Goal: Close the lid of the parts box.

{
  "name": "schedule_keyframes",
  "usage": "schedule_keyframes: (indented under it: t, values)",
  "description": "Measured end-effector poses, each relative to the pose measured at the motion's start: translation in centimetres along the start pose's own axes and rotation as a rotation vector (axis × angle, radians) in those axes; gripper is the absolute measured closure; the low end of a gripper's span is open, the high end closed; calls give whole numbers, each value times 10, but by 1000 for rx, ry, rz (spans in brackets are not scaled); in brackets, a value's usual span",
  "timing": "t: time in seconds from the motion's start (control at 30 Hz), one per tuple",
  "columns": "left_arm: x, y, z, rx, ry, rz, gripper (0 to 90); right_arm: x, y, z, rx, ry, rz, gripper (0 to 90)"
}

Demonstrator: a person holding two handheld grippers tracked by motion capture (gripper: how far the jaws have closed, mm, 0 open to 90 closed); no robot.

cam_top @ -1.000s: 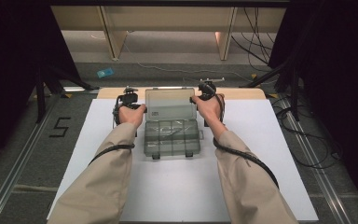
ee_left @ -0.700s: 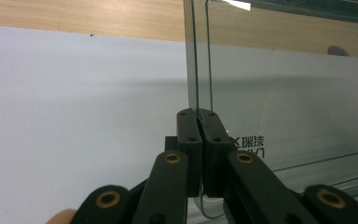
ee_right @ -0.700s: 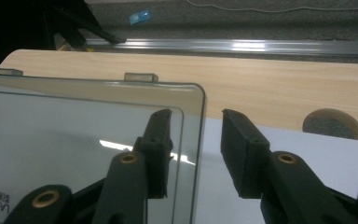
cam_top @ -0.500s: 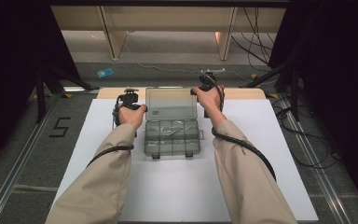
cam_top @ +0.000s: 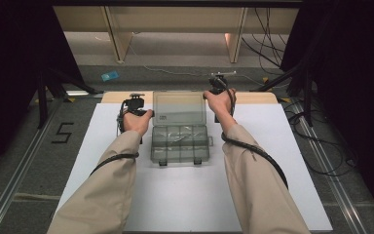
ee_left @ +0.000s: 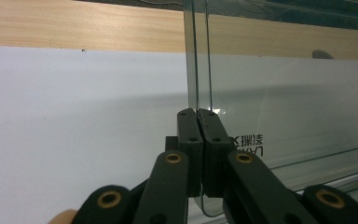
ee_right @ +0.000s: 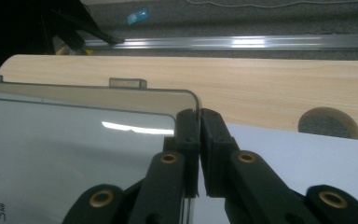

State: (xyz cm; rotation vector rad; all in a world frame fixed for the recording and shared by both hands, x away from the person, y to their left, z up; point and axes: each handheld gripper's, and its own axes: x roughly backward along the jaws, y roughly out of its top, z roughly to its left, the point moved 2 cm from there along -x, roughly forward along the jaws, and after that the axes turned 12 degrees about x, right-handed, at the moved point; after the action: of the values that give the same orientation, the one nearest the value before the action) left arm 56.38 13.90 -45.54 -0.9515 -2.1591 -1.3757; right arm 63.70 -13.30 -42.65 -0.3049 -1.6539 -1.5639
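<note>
Nearest in the high view, two beige sleeves [cam_top: 112, 190], cut off by the bottom edge. Farther in, on the white worktop [cam_top: 185, 204], a clear plastic organizer box [cam_top: 180, 144] with its lid [cam_top: 179, 108] raised open; contents of the compartments too small to make out. At the lid's left edge, the left gripper [ee_left: 198, 116], fingers [ee_left: 188, 135] closed tight on the clear edge, which passes between them in the left gripper view; the lower end of that edge hidden behind the black links. At the lid's right corner, the right gripper [ee_right: 199, 116], fingers [ee_right: 213, 140] having just been closing, now pinching the thin rim, partly hidden between the pads. In the high view both grippers mostly covered by the hands [cam_top: 137, 121]. Beyond, a wooden strip [ee_right: 270, 88] with a round hole, cut partly by the white sheet. Farthest, grey floor with a small blue item [cam_top: 109, 76], unclear what.
</note>
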Motion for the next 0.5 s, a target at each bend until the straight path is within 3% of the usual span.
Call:
schedule_keyframes:
  t: [0.07, 0.17, 0.27, 0.3, 0.5]
  values:
    - [0, 0, 1, -26, -6, 4, 886, 1, -1, 0, 13, -3, 7, 884]
    - [-1, -1, 2, -8, -14, -10, 882, 0, -2, 2, 6, -16, 3, 888]
    - [-1, -2, 5, -33, -10, 17, 877, 1, -3, 3, 8, -23, -5, 891]
    - [-3, -2, 4, -8, -18, -3, 875, 1, -3, 2, 29, -32, -11, 892]
    - [-2, -2, 5, -17, -31, 4, 861, 5, -5, 8, 15, -51, -29, 894]
